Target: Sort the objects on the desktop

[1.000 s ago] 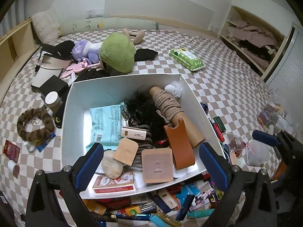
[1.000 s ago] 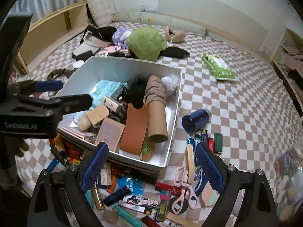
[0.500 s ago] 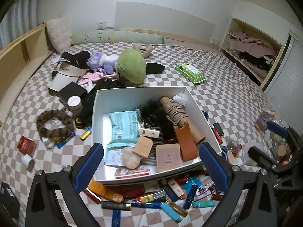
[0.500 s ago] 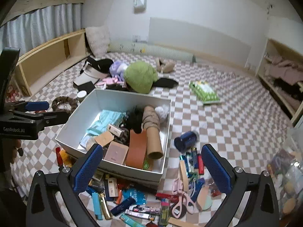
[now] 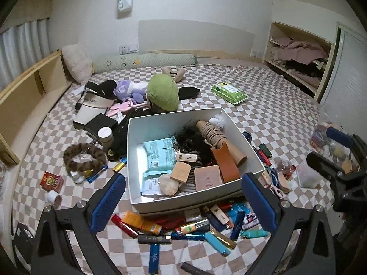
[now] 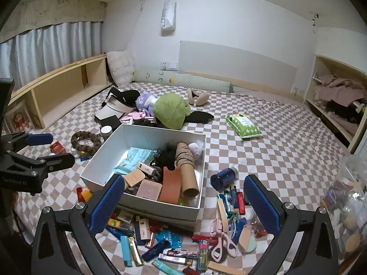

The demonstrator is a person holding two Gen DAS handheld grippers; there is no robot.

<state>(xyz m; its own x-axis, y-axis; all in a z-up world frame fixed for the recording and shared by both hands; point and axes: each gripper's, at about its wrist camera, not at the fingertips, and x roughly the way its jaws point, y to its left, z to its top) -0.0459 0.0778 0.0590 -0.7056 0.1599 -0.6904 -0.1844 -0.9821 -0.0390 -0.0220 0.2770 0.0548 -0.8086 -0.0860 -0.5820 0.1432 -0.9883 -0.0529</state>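
Both grippers point obliquely downward over the bed (image 5: 263,96). The left gripper (image 5: 183,202) has its jaws spread wide with nothing between the pads. The right gripper (image 6: 184,202) is likewise at full spread and empty. The white box (image 5: 146,128) sits on the checkered bed cover, amid loose lighters (image 6: 133,249). Inside it, the cardboard tube (image 6: 188,171) lies flat, its long axis running from the far wall toward the near wall, open end nearest the grippers.

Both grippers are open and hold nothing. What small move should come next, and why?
Probably lower the right gripper toward the pile of lighters on the checkered cover in front of the white cardboard box. Both it and the left gripper are open and empty, and many small items lie unsorted there.
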